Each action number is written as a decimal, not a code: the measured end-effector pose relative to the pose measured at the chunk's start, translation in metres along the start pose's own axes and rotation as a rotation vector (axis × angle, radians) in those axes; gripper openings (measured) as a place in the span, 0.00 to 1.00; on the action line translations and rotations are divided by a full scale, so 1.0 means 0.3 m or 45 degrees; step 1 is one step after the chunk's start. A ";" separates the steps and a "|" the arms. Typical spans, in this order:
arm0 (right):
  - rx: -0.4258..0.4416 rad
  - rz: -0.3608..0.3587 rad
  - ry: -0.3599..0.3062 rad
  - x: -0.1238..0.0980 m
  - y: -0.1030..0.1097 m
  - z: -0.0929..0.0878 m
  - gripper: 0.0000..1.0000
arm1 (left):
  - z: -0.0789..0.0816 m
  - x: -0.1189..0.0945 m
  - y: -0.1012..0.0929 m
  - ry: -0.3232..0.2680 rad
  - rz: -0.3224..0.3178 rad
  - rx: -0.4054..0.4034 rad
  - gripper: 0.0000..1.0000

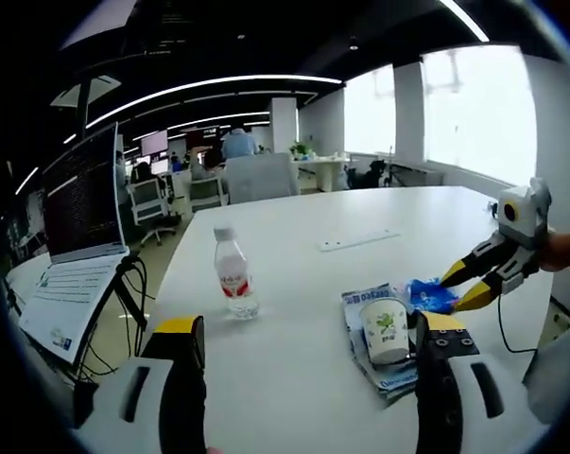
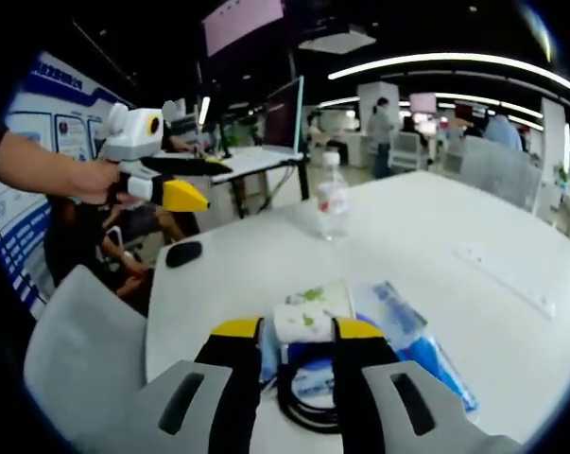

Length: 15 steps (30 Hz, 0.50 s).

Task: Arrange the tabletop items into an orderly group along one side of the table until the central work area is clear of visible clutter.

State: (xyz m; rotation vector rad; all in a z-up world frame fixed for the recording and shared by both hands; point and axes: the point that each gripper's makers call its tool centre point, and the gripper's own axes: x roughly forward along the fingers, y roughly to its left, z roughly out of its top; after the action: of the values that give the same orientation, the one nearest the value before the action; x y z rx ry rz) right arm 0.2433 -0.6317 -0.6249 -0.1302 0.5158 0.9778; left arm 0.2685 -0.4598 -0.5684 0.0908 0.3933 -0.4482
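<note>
Open-plan office surrounds your white bench [image 1: 360, 218], with chairs and desks behind it. In the left gripper view, a laptop [image 1: 77, 203] stands off the bench's left edge. Next comes a clear bottle [image 1: 235, 274], upright and well apart from the rest. Your left gripper [image 1: 308, 345] hovers with its fingers [image 1: 176, 326] spread wide and holding nothing. Between them and to the right, a paper cup [image 1: 386, 328] stands on a flat packet [image 1: 360, 312], with blue wrapping [image 1: 426, 295] just beside it. A white strip [image 1: 358, 240] lies farther back. Your right gripper [image 1: 464, 284] enters from the right, its yellow tips near the blue wrapping.

In the right gripper view, your left gripper [image 2: 195, 180] is held up at the left, past the bench edge, fingers parted. A black mouse [image 2: 182, 253] lies near that edge. The bottle [image 2: 332, 199] stands farther back. Your right gripper [image 2: 299, 331] has its fingers [image 2: 237, 331] set on either side of the cup [image 2: 302, 320], close around it; you cannot tell whether they press it. A black cable [image 2: 308, 397] loops beneath, and the blue wrapping [image 2: 436, 359] lies to the right.
</note>
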 end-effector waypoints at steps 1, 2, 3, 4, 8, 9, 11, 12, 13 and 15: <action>0.003 0.002 0.004 0.007 -0.005 -0.001 0.25 | -0.003 -0.001 0.000 0.001 -0.002 -0.001 0.92; 0.003 0.001 0.003 0.011 -0.008 -0.002 0.25 | -0.006 -0.003 -0.003 0.002 -0.003 -0.003 0.92; 0.008 0.000 0.006 0.016 -0.012 -0.002 0.25 | -0.010 -0.003 -0.006 0.008 -0.005 0.007 0.92; 0.010 0.001 0.008 0.020 -0.015 -0.004 0.25 | -0.020 -0.001 -0.010 0.026 -0.014 0.058 0.92; 0.014 0.003 0.023 0.037 -0.023 -0.009 0.24 | -0.027 0.005 -0.031 0.036 -0.043 0.099 0.92; 0.010 0.004 0.028 0.045 -0.028 -0.011 0.24 | -0.029 0.007 -0.036 0.039 -0.050 0.112 0.92; 0.009 0.004 0.036 0.053 -0.033 -0.015 0.24 | -0.032 0.009 -0.041 0.042 -0.058 0.123 0.93; 0.009 0.002 0.042 0.060 -0.037 -0.018 0.24 | -0.034 0.010 -0.043 0.042 -0.062 0.121 0.93; 0.008 0.000 0.048 0.064 -0.041 -0.020 0.24 | -0.039 0.011 -0.045 0.043 -0.065 0.113 0.93; 0.001 -0.003 0.058 0.074 -0.049 -0.026 0.23 | -0.052 0.011 -0.045 0.044 -0.064 0.097 0.93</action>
State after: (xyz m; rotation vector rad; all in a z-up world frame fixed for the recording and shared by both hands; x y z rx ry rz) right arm 0.2625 -0.6256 -0.6439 -0.1526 0.5575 0.9739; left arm 0.2598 -0.4707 -0.5839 0.1632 0.4130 -0.5119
